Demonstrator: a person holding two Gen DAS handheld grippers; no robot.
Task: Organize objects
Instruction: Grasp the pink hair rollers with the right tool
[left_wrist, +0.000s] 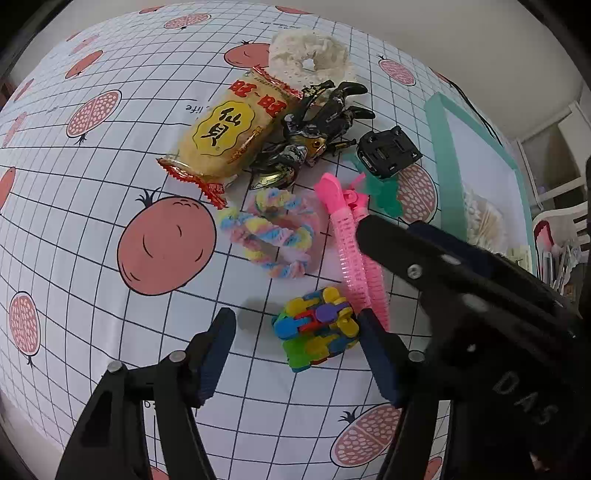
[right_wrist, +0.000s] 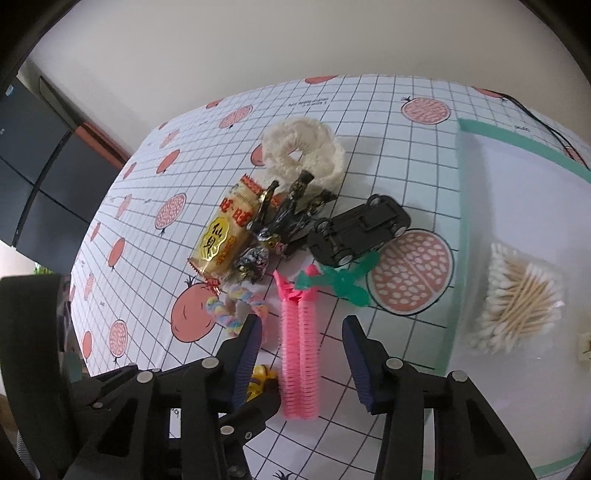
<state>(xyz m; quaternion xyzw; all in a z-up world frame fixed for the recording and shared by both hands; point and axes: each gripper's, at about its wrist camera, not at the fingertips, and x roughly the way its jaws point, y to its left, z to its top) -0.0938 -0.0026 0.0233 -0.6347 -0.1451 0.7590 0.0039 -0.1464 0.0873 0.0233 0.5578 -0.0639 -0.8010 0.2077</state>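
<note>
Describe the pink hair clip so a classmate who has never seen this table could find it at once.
Start at the teal-edged tray on the pomegranate-print tablecloth. Beside it lies a clutter pile; nearest the grippers is the pink hair clip. Unlike the pastel scrunchie beside it, it is long, straight and ribbed.

The left gripper (left_wrist: 295, 332) stands wide open astride the coloured block toy (left_wrist: 317, 328), bare cloth on its left side, the pink comb clips (left_wrist: 354, 251) hard against its right finger. The right gripper (right_wrist: 301, 354) straddles those clips with free cloth to its right up to the green-rimmed tray (right_wrist: 458, 221). Ahead of both, the pastel scrunchie (left_wrist: 273, 232), snack packet (left_wrist: 221, 136), beetle toy (left_wrist: 314, 129) and toy car (right_wrist: 358, 229) crowd together
</note>
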